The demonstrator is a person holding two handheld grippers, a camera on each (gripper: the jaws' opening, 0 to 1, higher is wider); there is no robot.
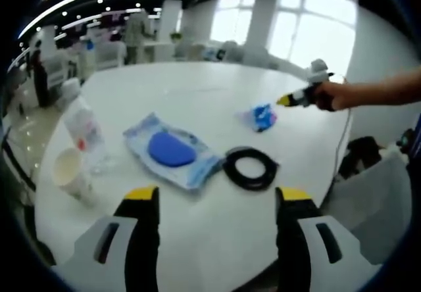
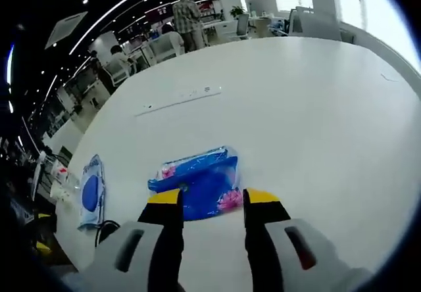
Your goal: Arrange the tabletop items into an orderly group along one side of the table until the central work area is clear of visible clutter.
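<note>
The left gripper (image 1: 217, 203) hovers with fingers spread above the white table (image 1: 197, 101), wipes pack (image 1: 172, 150) and black ring (image 1: 250, 168) beyond, while the right gripper's (image 2: 212, 201) parted fingers flank the blue packet (image 2: 197, 177).

Blue packet (image 2: 197, 183): we find its near edge hidden behind the jaws.
Bottle (image 1: 85, 134): label too blurred to read.
</note>
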